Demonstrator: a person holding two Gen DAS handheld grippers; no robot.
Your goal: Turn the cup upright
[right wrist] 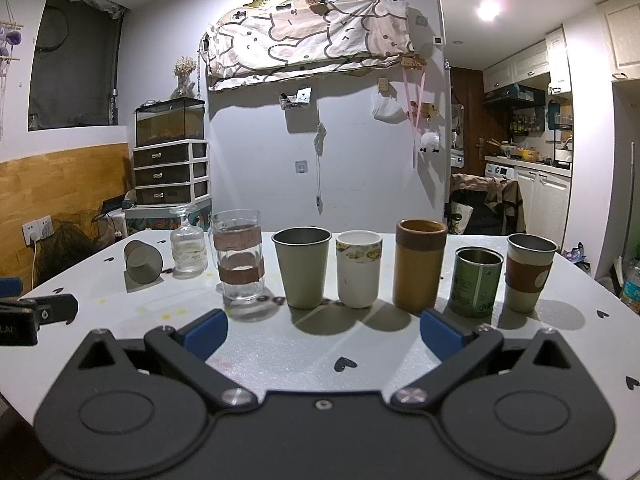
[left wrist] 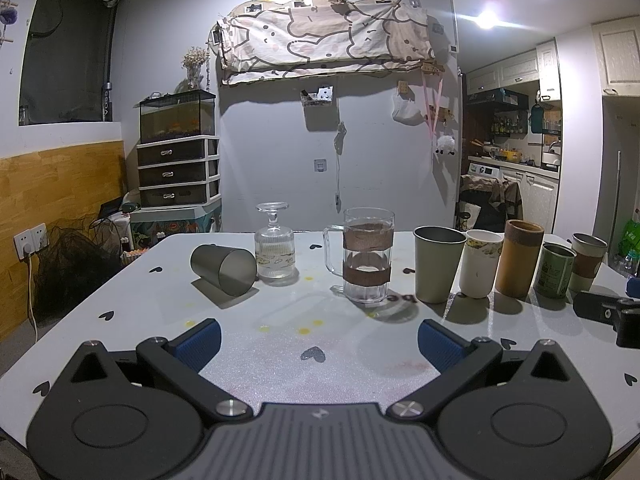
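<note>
White surface (left wrist: 120, 292) with heart marks, row of cups, both grippers low at near edge.

Left gripper (left wrist: 318, 338) wide, holding nothing; right gripper (right wrist: 323, 330) likewise wide and bare. Glass mug (left wrist: 368, 256), steel cup (left wrist: 438, 264), white cup (left wrist: 480, 262) and brown tumbler (left wrist: 519, 258) stand upright in a row. Grey cup (left wrist: 223, 270) lies on its side, far left, just beside inverted stemmed glass (left wrist: 275, 246).

Upright cups (right wrist: 304, 268) beside fish tank (left wrist: 177, 116)
</note>
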